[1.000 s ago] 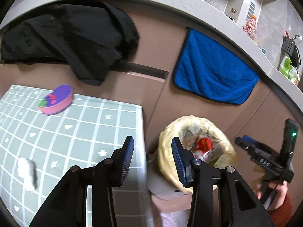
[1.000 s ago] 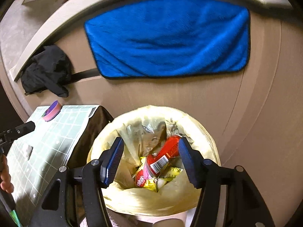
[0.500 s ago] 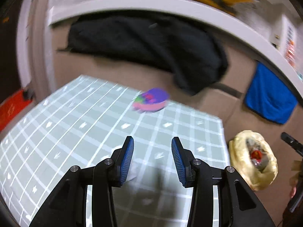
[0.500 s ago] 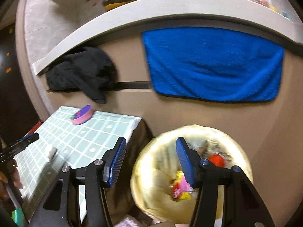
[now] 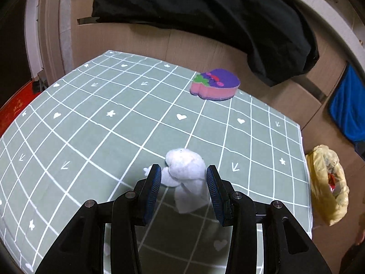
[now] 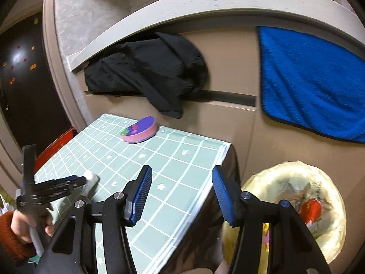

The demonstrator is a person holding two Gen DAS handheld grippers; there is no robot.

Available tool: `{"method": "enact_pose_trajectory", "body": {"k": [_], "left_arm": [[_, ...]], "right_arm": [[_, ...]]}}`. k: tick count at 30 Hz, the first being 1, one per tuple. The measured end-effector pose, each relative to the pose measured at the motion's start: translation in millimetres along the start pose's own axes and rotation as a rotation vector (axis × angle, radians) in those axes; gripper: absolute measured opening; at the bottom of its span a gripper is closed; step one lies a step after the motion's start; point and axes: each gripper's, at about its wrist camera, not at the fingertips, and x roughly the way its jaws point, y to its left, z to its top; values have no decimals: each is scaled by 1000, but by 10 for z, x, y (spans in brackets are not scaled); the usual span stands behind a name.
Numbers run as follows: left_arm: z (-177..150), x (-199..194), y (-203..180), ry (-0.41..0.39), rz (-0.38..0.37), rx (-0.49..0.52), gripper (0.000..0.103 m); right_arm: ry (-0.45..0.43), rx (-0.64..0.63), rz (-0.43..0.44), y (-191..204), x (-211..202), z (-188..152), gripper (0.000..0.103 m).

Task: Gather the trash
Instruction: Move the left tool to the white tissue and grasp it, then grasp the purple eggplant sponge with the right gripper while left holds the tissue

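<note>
The left gripper (image 5: 183,178) stands open astride the tissue (image 5: 186,175) on the table (image 5: 91,118), pads not yet pressing; squeeze at its bulk. The right gripper (image 6: 181,190) hangs open, empty, near the bin (image 6: 287,205).

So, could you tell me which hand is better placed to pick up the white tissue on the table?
Left. Its claw is open with the tissue already between the fingers. The right claw is empty, over the table edge beside the bin.
</note>
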Motion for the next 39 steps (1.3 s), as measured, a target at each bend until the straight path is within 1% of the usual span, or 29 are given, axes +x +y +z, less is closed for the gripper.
{"method": "enact_pose_trajectory", "body": {"k": [5, 7, 8, 10, 13, 15, 18, 22, 23, 26, 28, 31, 32, 33, 39], "left_arm": [[17, 139, 3, 47, 11, -4, 41], [20, 159, 44, 56, 0, -12, 30], [20, 158, 62, 57, 0, -9, 27], [17, 128, 118, 45, 6, -8, 16], [20, 30, 243, 25, -5, -31, 11], [33, -90, 356, 7, -29, -60, 9], [66, -356, 529, -47, -58, -93, 9], [130, -679, 736, -122, -55, -100, 9], [146, -749, 790, -135, -49, -93, 9], [177, -877, 942, -157, -31, -82, 9], [188, -909, 1042, -162, -25, -84, 9], [212, -868, 1182, -146, -31, -101, 9], [223, -841, 1216, -138, -31, -106, 9], [224, -825, 1238, -134, -30, -108, 9], [248, -650, 1287, -98, -21, -114, 9]], "right_arm": [[16, -6, 21, 111, 128, 25, 52], [30, -7, 30, 165, 219, 46, 52], [35, -7, 34, 189, 249, 56, 52], [48, -8, 52, 262, 340, 94, 52], [63, -13, 77, 396, 474, 169, 52], [73, -17, 92, 499, 563, 229, 52], [84, -26, 114, 692, 753, 357, 52], [109, -56, 160, 962, 1109, 512, 52], [119, -82, 161, 1044, 1237, 539, 52], [120, -197, 93, 1242, 1560, 565, 52], [104, -279, 46, 1347, 1783, 559, 52], [115, -349, 22, 1413, 2092, 593, 51], [122, -360, 24, 1419, 2172, 614, 47], [130, -371, 34, 1438, 2255, 632, 47], [157, -459, 93, 1578, 2700, 757, 46]]}}
